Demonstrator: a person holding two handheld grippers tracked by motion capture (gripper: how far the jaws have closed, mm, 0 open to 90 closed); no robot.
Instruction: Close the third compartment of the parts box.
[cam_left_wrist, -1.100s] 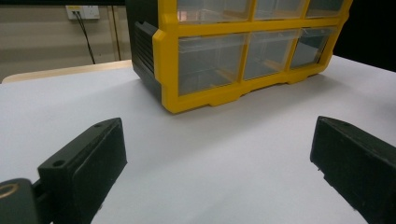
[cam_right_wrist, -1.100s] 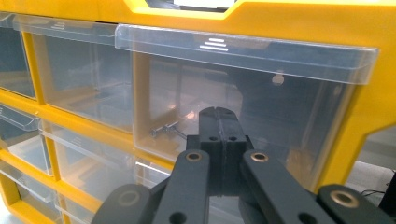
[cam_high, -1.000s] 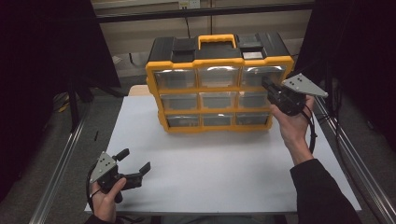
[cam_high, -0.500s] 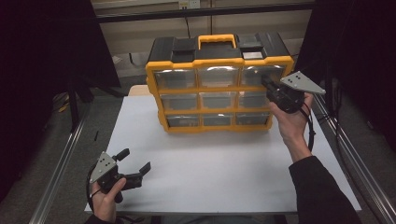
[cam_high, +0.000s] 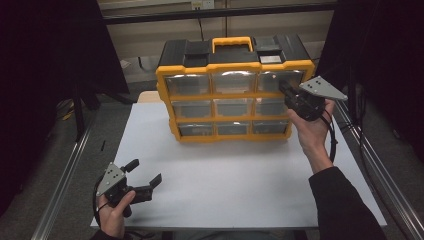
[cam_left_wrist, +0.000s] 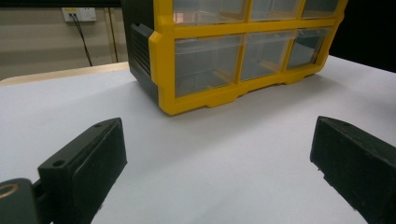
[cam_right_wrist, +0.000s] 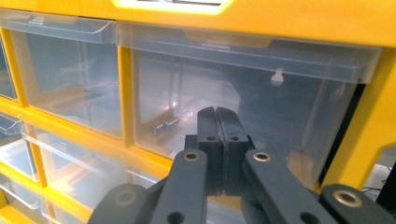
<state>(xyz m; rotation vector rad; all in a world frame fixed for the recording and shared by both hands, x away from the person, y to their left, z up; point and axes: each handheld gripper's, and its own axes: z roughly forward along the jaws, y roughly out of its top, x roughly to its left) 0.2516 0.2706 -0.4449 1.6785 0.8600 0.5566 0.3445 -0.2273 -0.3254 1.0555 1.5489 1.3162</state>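
A yellow and black organizer box (cam_high: 167, 95) with clear drawers stands at the back of the white table (cam_high: 240, 185). My right gripper (cam_high: 284, 88) is shut, its tips right at the front of the top right drawer (cam_high: 272, 80). In the right gripper view the two jaws (cam_right_wrist: 216, 113) press flat together with nothing between them, just in front of that drawer (cam_right_wrist: 289, 88). A small metal part (cam_right_wrist: 163, 126) lies inside the drawer. My left gripper (cam_high: 145, 171) stands open and empty low over the table's near left corner, pointing toward the organizer (cam_left_wrist: 166, 70).
A yellow carry handle (cam_high: 231, 42) tops the organizer. Metal frame rails (cam_high: 62, 180) run along both sides of the table. Bare white tabletop (cam_left_wrist: 224, 135) stretches between the left gripper and the organizer. A wall socket (cam_left_wrist: 78, 14) with cables sits behind.
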